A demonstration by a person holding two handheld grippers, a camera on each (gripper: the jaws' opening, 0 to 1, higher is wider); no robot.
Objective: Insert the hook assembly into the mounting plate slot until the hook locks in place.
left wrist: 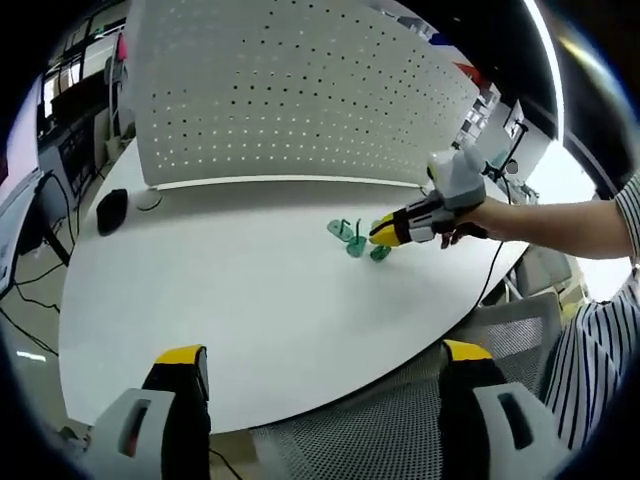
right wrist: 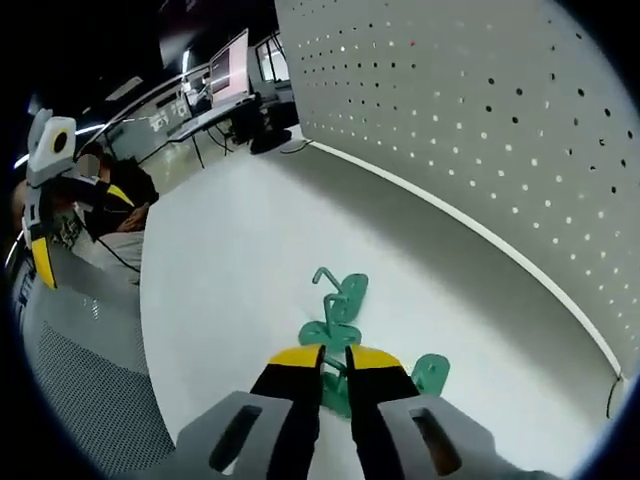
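My right gripper (right wrist: 334, 358), jaws nearly closed, sat over the small green plastic hook pieces (right wrist: 338, 305) on the round white table (right wrist: 220, 260); whether it pinched one, I could not tell. They trailed toward twelve o'clock. The left gripper (left wrist: 325, 362) hung open, well apart at the near edge. Its view showed the white perforated pegboard (left wrist: 300, 90) at twelve o'clock, behind the pieces.
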